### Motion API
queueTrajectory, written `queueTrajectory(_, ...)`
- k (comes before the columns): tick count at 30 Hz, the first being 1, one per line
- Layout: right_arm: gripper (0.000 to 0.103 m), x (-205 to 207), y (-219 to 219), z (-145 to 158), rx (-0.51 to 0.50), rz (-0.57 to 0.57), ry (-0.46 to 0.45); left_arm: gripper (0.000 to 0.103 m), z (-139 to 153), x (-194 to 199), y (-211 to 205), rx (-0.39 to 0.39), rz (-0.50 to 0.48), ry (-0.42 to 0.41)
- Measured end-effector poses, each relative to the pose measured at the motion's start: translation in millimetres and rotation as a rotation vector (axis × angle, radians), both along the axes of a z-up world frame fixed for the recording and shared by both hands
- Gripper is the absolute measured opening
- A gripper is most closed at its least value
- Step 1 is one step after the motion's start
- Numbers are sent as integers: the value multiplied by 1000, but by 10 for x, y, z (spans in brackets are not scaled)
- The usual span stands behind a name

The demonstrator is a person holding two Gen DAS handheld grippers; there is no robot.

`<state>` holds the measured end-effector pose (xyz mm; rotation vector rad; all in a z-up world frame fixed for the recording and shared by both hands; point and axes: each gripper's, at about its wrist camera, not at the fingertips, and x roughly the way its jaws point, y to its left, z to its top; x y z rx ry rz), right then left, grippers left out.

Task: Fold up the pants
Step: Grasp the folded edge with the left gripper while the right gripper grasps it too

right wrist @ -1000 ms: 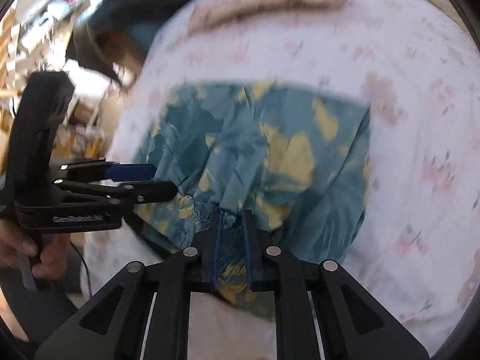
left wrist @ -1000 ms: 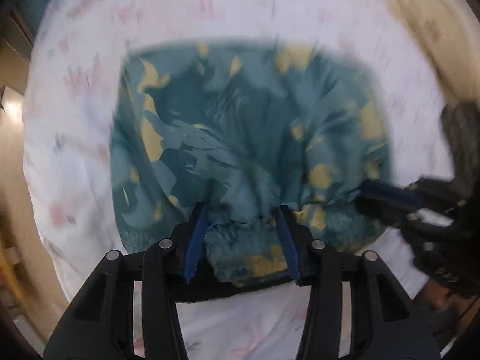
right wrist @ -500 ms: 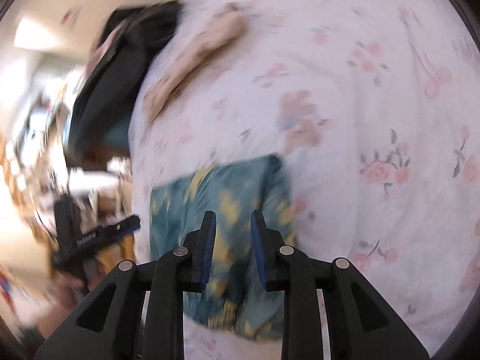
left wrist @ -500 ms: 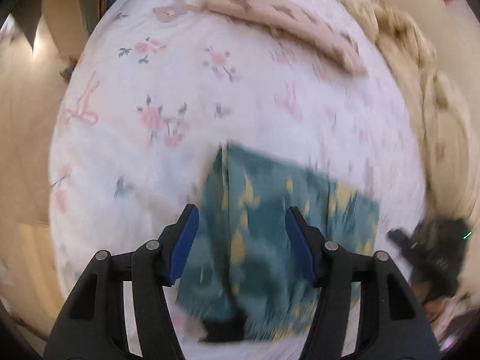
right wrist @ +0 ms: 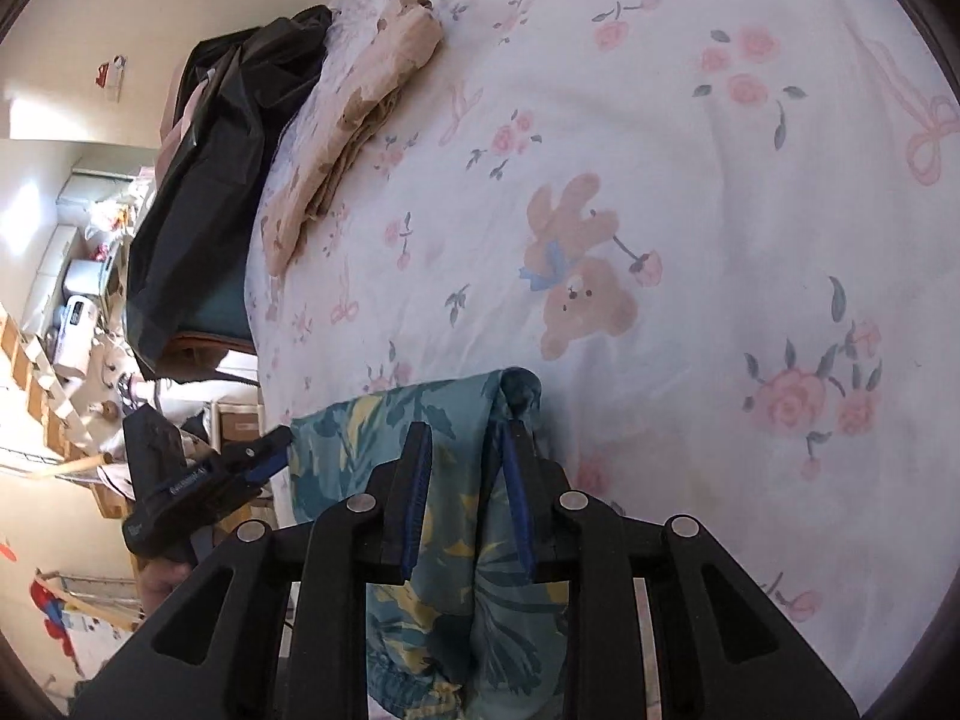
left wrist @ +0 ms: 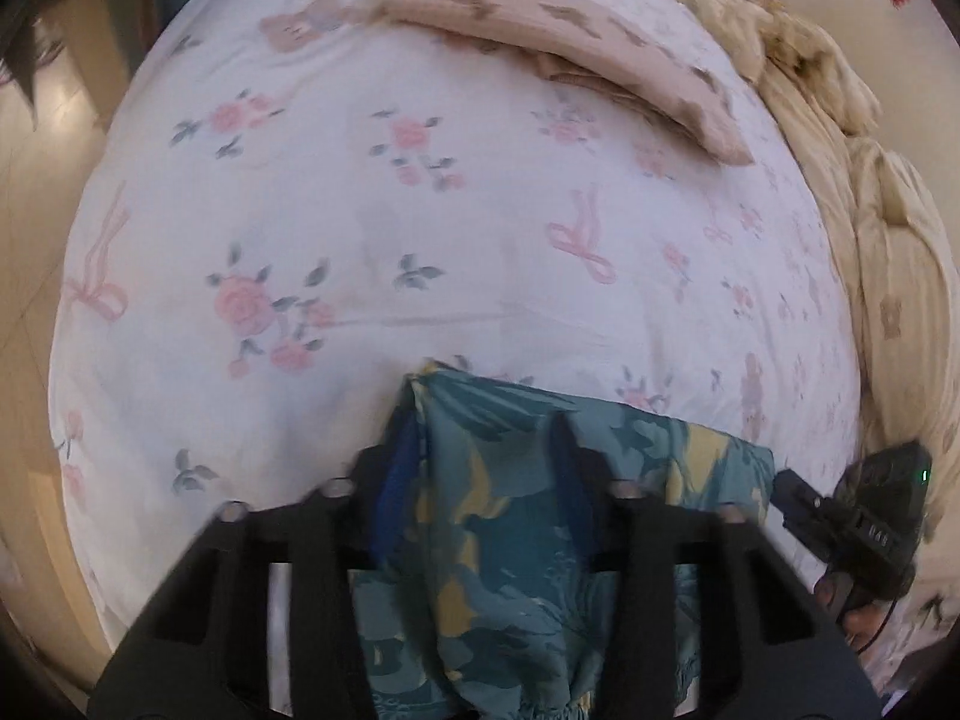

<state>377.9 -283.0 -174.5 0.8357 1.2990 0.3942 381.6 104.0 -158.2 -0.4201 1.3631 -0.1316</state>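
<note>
The teal pants with yellow leaf print (left wrist: 510,516) lie folded on the floral bed sheet (left wrist: 360,228); they also show in the right wrist view (right wrist: 456,516). My left gripper (left wrist: 486,438) is open, its fingers standing astride the folded edge at the pants' left corner. My right gripper (right wrist: 465,450) is open too, with the fold's other corner between its blue pads. Each gripper shows in the other's view, the right one (left wrist: 840,516) and the left one (right wrist: 204,480), at the far end of the fold.
A folded beige bear-print garment (left wrist: 570,42) lies at the far side of the bed, also in the right wrist view (right wrist: 354,120). A cream quilt (left wrist: 870,228) is bunched along the right. A black garment (right wrist: 222,162) hangs off the bed edge beside cluttered shelves.
Both grippers have let go of the waistband and moved forward over the pants to the folded edge. The right gripper's jaws have opened wider. The pants now lie folded smaller.
</note>
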Motion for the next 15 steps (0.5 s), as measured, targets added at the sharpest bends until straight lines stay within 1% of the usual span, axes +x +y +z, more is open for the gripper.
queueTrajectory(1, 27, -12, 18, 0, 2, 1, 1, 27, 16, -14, -27, 16, -19, -4)
queueTrajectory(2, 27, -20, 26, 6, 0, 7, -2, 18, 15, -12, -52, 33, -30, -6)
queueTrajectory(4, 26, -14, 83, -5, -28, 28, -1, 5, 15, -10, -90, 78, -56, 0)
queueTrajectory(5, 26, -10, 121, -6, -58, 41, -1, 4, 20, -8, -92, 87, -62, -2)
queueTrajectory(6, 18, -4, 160, 2, -81, 54, -10, 3, 27, -5, -86, 95, -65, -4)
queueTrajectory(7, 12, -16, 183, 41, -121, 70, -29, 1, 52, 2, -77, 119, -67, -12)
queueTrajectory(8, 3, -20, 210, 95, -167, 85, -55, 0, 79, 8, -47, 138, -61, -20)
queueTrajectory(11, 2, -39, 197, 223, -205, 89, -91, 0, 82, 26, 41, 140, -51, -11)
queueTrajectory(12, 2, -51, 173, 256, -201, 86, -101, 0, 75, 29, 54, 145, -52, -10)
queueTrajectory(15, 2, -60, 73, 257, -165, 55, -91, 0, 45, 25, 57, 172, -59, -4)
